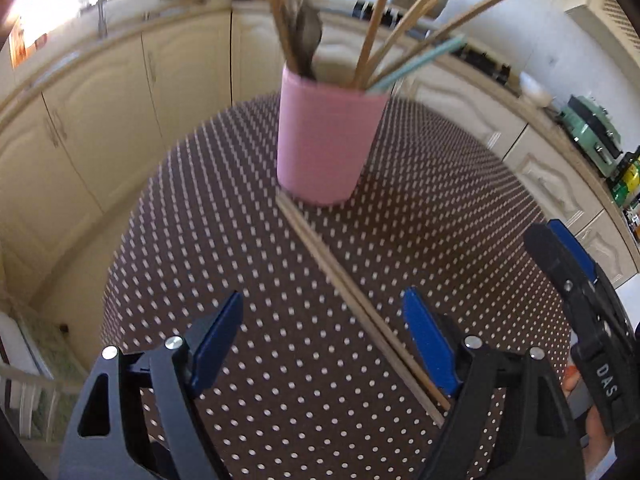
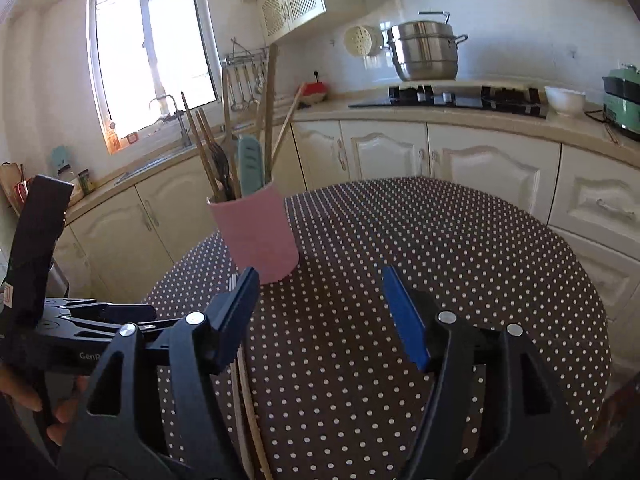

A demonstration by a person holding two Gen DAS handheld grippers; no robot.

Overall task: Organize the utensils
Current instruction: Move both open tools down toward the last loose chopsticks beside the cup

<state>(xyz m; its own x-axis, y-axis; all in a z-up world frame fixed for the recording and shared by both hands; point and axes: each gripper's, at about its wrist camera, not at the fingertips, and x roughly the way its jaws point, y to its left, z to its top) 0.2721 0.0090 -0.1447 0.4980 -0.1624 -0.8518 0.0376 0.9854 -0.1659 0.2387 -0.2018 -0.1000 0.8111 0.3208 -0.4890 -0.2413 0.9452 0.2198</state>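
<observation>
Lying beside a smooth pink cylindrical cup (image 1: 326,144), slim wooden chopsticks (image 1: 352,300) (both grippers' fingers spread, empty)

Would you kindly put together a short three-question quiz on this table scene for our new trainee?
1. True or false: the pink cup lies on its side on the table.
2. Which lies loose on the table? A) a spoon B) a pair of chopsticks C) a spatula
3. Fill in: the left gripper has its jaws ____.

Key:
1. False. It stands upright and holds utensils.
2. B. The chopsticks lie together on the cloth; their far end reaches the cup's base.
3. Open. The chopsticks run between the jaws, close to the pad on the right of the left wrist view; whether it touches them is unclear. The right gripper is open too, with nothing between its jaws.
</observation>
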